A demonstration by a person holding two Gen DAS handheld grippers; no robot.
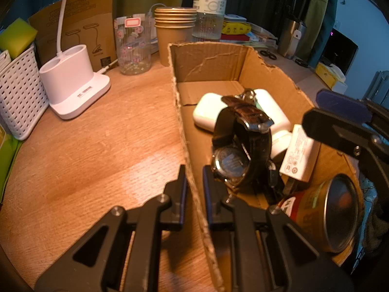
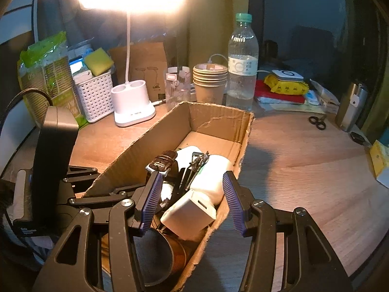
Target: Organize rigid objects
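Note:
An open cardboard box stands on the wooden desk. In it lie a black wristwatch, a white earbud case, a white bottle, a white charger cube and a tin can. My left gripper is shut on the box's left wall. My right gripper is open above the charger cube and the box's right wall, holding nothing; its fingers show in the left wrist view.
At the back stand a white lamp base, a white basket, a glass jar, stacked paper cups and a water bottle. Scissors and a steel tumbler lie right.

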